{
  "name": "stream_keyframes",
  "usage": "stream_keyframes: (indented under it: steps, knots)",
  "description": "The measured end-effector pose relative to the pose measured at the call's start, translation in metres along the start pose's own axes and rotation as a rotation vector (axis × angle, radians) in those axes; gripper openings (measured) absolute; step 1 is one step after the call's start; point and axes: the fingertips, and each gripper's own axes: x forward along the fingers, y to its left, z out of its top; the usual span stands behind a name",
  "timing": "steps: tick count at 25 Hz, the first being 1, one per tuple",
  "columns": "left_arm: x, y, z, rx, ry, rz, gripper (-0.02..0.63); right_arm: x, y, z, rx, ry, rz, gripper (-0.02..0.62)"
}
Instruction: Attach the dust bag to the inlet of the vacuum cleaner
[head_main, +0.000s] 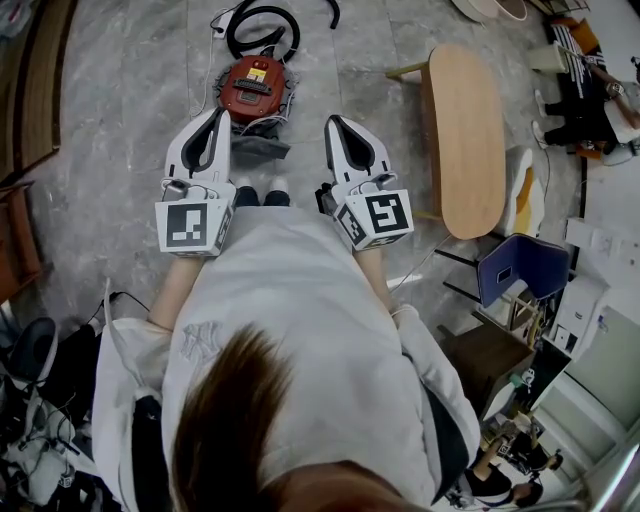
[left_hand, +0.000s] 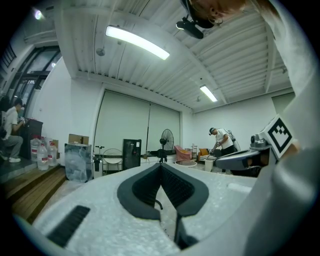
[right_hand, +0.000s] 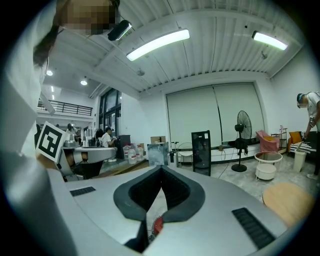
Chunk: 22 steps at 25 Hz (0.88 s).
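Head view shows my left gripper (head_main: 216, 118) and right gripper (head_main: 334, 124) both clenched on nothing, held short of the red vacuum (head_main: 255, 85). A grey bag (head_main: 262, 148) lies against its near side; whether it sits on the inlet I cannot tell
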Motion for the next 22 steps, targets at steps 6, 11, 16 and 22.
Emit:
stream_keyframes:
  steps: [6, 11, 16, 22]
  knots:
    - [-0.0015, -0.0010, -0.0011, 0.000, 0.000, -0.006, 0.015, 0.0005, 0.0017, -0.0016, -0.017, 0.013, -0.007, 0.002]
    - [-0.0034, -0.0008, -0.0022, -0.008, 0.002, -0.008, 0.015, 0.0007, 0.0049, 0.0003, -0.023, 0.010, -0.004, 0.002]
    - [-0.0036, -0.0008, -0.0032, -0.012, 0.004, -0.009, 0.015, 0.0007, 0.0049, -0.0009, -0.022, 0.015, -0.006, 0.002]
    - [-0.0026, -0.0025, -0.0043, -0.013, 0.005, -0.006, 0.015, -0.0007, 0.0011, -0.0032, -0.021, 0.017, -0.006, 0.002]
